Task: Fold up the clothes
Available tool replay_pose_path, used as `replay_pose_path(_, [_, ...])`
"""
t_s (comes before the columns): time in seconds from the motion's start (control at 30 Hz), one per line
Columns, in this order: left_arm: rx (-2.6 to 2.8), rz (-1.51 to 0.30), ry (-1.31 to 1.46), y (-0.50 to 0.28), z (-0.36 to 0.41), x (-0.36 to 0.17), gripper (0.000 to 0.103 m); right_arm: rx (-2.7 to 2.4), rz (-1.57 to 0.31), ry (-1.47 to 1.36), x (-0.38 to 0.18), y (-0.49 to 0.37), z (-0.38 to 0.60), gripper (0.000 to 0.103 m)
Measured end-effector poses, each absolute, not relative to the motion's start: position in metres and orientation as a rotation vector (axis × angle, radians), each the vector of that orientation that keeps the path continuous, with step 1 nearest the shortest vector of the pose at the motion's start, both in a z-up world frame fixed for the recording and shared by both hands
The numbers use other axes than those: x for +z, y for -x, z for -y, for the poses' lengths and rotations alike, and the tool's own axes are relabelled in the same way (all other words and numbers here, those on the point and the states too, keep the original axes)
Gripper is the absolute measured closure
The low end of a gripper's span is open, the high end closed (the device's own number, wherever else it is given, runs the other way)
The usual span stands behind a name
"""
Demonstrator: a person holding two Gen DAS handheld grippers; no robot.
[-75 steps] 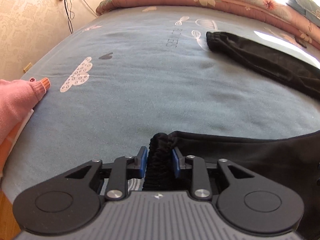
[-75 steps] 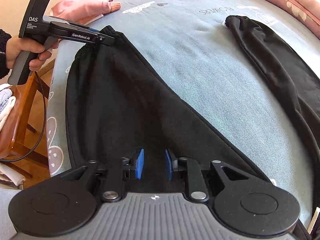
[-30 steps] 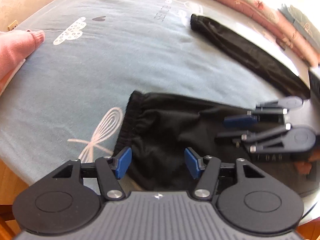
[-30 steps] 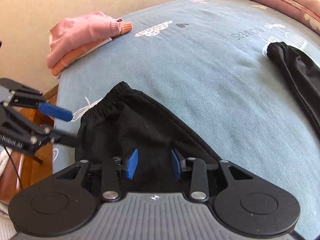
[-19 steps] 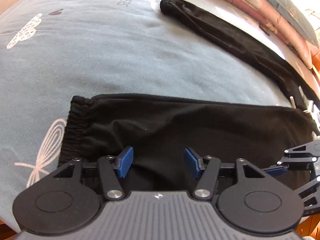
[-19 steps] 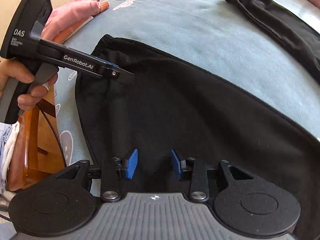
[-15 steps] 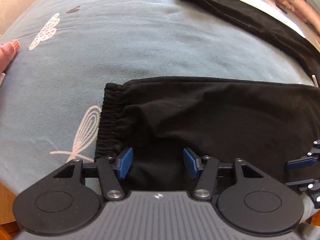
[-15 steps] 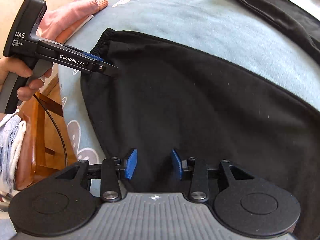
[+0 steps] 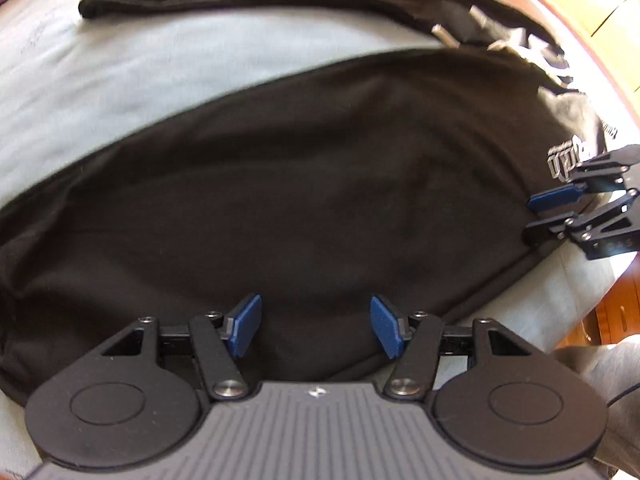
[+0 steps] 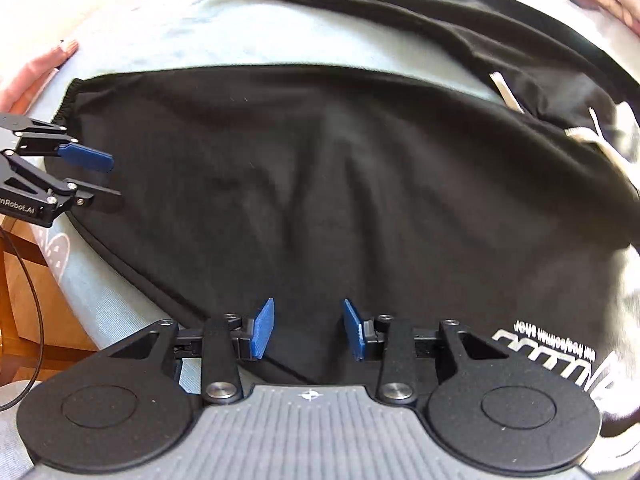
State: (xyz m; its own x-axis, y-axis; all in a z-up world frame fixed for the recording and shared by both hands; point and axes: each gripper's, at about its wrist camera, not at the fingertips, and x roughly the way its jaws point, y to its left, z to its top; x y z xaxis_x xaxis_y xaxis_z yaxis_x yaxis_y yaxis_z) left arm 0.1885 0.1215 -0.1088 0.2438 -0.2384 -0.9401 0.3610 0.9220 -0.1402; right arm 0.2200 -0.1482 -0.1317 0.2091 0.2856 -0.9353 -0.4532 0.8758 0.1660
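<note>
Across the near edge of the bed (image 10: 132,36) lie the black trousers (image 10: 340,184), one leg spread flat and broad, the other leg (image 10: 420,4) stretched away toward the far side. The cloth looks soft, light and limp, likely to sag and slide on itself when lifted, so it wants holding at two points at once. The gathered cuff (image 10: 70,98) at the left end and the waist end by the white drawstring (image 10: 596,140) seem the firmest places to pinch. White lettering (image 10: 552,344) is printed near the waist, upside down and blurred; it cannot be read. On the left gripper (image 10: 98,178), seen from the right wrist, "nRobot.AI" shows on the body. Its tongs stand released just beside the cuff, grasping nothing. The right gripper (image 10: 309,330) is likewise released, low over the near hem. A pink garment (image 10: 36,66) lies at the bed's left edge.
</note>
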Motion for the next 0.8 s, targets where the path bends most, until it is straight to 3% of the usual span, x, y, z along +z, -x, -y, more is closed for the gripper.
replay_pose_path(0.1, [-0.412, -1.296, -0.205, -0.173, -0.120, -0.109, 0.040, 0.547, -1.263, 0.136, -0.133, -0.196, 0.156, 0.052])
replay_pose_path(0.23, [-0.393, -1.390, -0.240, -0.178, -0.114, -0.098, 0.043, 0.550, -1.336, 0.060, -0.130, -0.186, 0.169, 0.052])
replay_pose_path(0.37, [-0.495, -1.220, -0.257, -0.194, -0.085, -0.071, 0.041, 0.483, -1.230, 0.044, -0.110, -0.196, 0.191, 0.052])
replay_pose_path(0.5, [-0.563, -1.161, -0.282, -0.210, -0.050, -0.082, 0.041, 0.310, -1.141, 0.065, -0.110, -0.220, 0.231, 0.052])
replay_pose_path(0.7, [-0.513, -1.239, -0.320, -0.202, -0.037, -0.103, 0.039, 0.202, -1.134, 0.039, -0.126, -0.218, 0.277, 0.051])
replay_pose_path(0.8, [-0.501, -1.305, -0.401, -0.197, -0.035, -0.103, 0.038, 0.223, -1.179, -0.005, -0.125, -0.201, 0.279, 0.045])
